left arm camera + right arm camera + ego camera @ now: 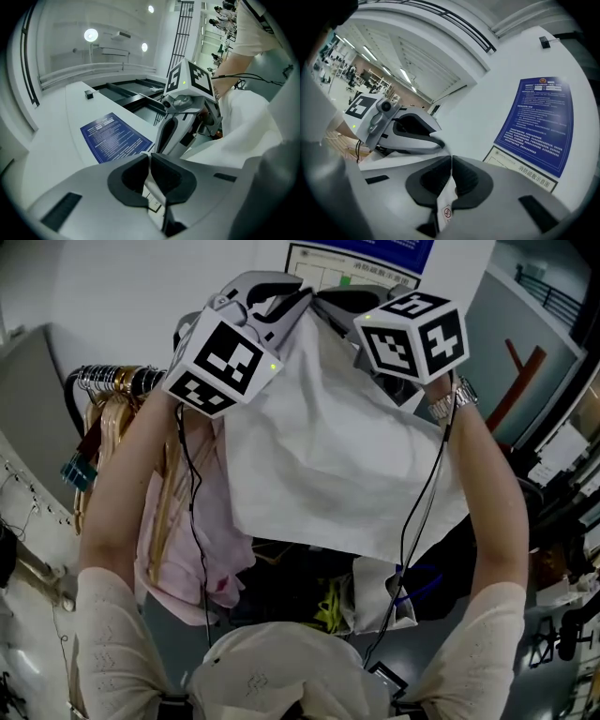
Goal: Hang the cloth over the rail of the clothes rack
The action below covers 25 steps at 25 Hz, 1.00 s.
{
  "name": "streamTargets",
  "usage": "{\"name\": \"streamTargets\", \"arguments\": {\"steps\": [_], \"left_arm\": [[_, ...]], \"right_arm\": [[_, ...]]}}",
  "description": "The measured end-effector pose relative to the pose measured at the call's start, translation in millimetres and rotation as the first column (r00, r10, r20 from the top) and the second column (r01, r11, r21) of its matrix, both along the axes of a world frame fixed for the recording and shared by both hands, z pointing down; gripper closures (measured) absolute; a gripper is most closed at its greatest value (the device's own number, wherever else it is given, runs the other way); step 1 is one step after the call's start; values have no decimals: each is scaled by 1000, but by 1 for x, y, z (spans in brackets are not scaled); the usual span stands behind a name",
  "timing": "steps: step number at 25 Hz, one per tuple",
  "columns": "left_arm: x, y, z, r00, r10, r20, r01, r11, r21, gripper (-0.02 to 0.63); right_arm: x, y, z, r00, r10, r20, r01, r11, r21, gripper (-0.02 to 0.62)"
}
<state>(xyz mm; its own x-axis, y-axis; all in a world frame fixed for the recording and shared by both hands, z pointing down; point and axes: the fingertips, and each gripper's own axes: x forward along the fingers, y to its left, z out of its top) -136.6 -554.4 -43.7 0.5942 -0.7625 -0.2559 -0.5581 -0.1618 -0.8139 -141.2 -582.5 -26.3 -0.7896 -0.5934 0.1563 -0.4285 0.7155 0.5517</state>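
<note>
The white cloth [337, 456] hangs in a wide sheet between both raised grippers, above my head. My left gripper [281, 304] and my right gripper [330, 304] meet close together at the cloth's top edge. In the left gripper view the left gripper [150, 157] is shut on a fold of the cloth carrying a small label, and the rest of the cloth [243, 131] billows to the right. In the right gripper view the right gripper [451, 159] is shut on a strip of cloth [446, 197] with a care tag. The rack's rail [117, 381] lies to the left, lower than the grippers.
Wooden hangers [103, 427] and a pink garment [192, 531] hang from the rail. A blue notice [539, 126] is fixed on the white wall ahead, also visible as the blue notice [115, 136]. Dark clutter and bags [319, 587] lie below the cloth.
</note>
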Motion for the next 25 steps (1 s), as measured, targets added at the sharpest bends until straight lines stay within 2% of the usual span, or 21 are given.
{"name": "streamTargets", "arguments": {"steps": [5, 9, 12, 14, 16, 18, 20, 21, 23, 24, 25], "left_arm": [[-4, -2, 3, 999, -30, 26, 30, 999, -18, 585], [-24, 21, -20, 998, -22, -63, 29, 993, 114, 586], [-44, 37, -41, 988, -69, -138, 100, 967, 234, 586], [-58, 50, -54, 980, -79, -183, 128, 953, 273, 586], [-70, 61, -57, 975, -74, -207, 123, 965, 231, 586], [-78, 70, -46, 975, -78, -208, 102, 989, 106, 586], [-76, 81, -23, 979, -84, -185, 84, 996, -8, 586], [-74, 88, -11, 981, -88, -172, 84, 996, -31, 586], [-70, 100, 9, 982, -105, -157, 103, 994, -25, 586], [-70, 106, 16, 978, -108, -180, 107, 994, -16, 586], [-71, 112, 20, 966, -98, -241, 99, 995, -10, 586]], "right_arm": [[3, -13, 5, 999, 48, 12, -47, 998, -35, 572], [11, -24, 10, 997, 74, 23, -72, 994, -77, 572], [10, -24, 10, 995, 92, 29, -89, 993, -78, 571], [7, -28, 14, 993, 110, 37, -107, 990, -88, 569], [3, -34, 16, 989, 132, 62, -126, 988, -93, 566], [1, -34, 9, 985, 145, 96, -138, 987, -79, 563], [2, -30, -3, 978, 153, 140, -146, 988, -55, 563], [3, -28, -10, 974, 153, 167, -148, 988, -44, 563], [8, -21, -23, 963, 146, 225, -143, 989, -31, 563], [12, -17, -31, 954, 143, 265, -140, 990, -31, 563], [17, -10, -40, 937, 139, 320, -135, 990, -36, 563]]}}
